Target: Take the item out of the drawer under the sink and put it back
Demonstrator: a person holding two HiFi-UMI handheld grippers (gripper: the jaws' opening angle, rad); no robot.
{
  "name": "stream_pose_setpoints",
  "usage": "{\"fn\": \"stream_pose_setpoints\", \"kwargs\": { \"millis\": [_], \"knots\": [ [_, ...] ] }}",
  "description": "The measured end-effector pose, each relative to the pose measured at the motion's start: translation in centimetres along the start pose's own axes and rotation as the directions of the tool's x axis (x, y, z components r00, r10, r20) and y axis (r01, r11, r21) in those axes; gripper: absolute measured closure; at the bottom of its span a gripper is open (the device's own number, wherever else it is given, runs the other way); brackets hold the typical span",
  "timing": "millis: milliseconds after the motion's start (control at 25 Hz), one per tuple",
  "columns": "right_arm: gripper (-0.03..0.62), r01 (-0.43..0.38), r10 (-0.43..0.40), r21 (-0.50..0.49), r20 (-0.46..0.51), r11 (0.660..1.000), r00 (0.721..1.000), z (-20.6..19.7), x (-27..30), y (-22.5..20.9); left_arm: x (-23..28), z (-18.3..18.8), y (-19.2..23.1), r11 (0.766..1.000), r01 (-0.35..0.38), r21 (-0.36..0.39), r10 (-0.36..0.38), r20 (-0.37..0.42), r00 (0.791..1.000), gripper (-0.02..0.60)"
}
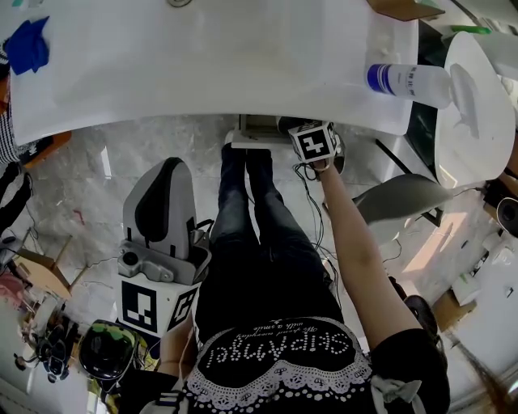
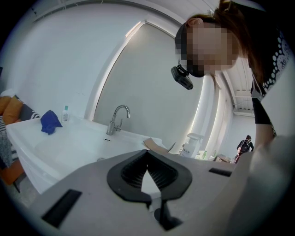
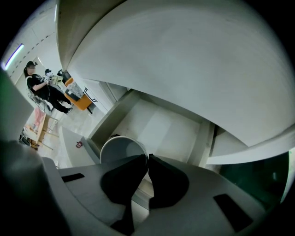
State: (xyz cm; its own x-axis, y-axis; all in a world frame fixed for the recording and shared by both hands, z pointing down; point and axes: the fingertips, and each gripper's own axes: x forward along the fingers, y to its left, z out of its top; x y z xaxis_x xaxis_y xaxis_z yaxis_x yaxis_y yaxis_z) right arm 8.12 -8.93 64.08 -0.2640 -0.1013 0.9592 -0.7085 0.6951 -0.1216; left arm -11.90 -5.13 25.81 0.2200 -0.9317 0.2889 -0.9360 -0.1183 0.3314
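The right gripper (image 3: 147,159), reached in under the front edge of the sink (image 1: 202,73), had its jaws drawn to a thin slit on the rim of a white bowl (image 3: 120,148), apparently pinching it. The bowl sat in the open drawer (image 3: 161,122), just ahead of the fingertips and near a side wall. The left gripper (image 2: 147,154), jaws together and empty, hung well apart over the marbled floor (image 1: 81,194).

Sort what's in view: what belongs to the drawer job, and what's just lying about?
Job:
drawer under the sink
white round container in it
right claw, apparently closed on its rim
left claw, shut, empty

Lying about:
blue cloth, bottle, cardboard on the sink top
faucet
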Motion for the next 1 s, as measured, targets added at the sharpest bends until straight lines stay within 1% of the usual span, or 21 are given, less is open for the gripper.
{"fn": "stream_pose_setpoints", "kwargs": {
  "millis": [400, 680, 880, 1000],
  "knots": [
    [0.563, 0.0, 0.001, -0.022, 0.024, 1.0, 1.0, 0.3, -1.1, 0.1, 0.0, 0.3, -0.6, 1.0, 0.013, 0.004, -0.013, 0.016, 1.0, 0.576],
    [0.563, 0.008, -0.009, 0.01, 0.06, 1.0, 0.998, 0.0, -2.7, 0.1, -0.7, 1.3, -1.1, 1.0, 0.022, 0.017, -0.023, 0.043, 0.999, 0.577],
    [0.563, 0.024, -0.027, 0.032, 0.116, 0.999, 0.993, 0.4, -4.3, 0.0, -1.2, 2.2, -1.6, 0.999, 0.034, 0.03, -0.036, 0.066, 0.997, 0.577],
    [0.563, 0.019, -0.029, 0.066, 0.153, 0.998, 0.988, 0.5, -5.6, 0.2, -1.5, 2.7, -1.7, 0.999, 0.035, 0.027, -0.037, 0.079, 0.996, 0.577]
  ]
}}
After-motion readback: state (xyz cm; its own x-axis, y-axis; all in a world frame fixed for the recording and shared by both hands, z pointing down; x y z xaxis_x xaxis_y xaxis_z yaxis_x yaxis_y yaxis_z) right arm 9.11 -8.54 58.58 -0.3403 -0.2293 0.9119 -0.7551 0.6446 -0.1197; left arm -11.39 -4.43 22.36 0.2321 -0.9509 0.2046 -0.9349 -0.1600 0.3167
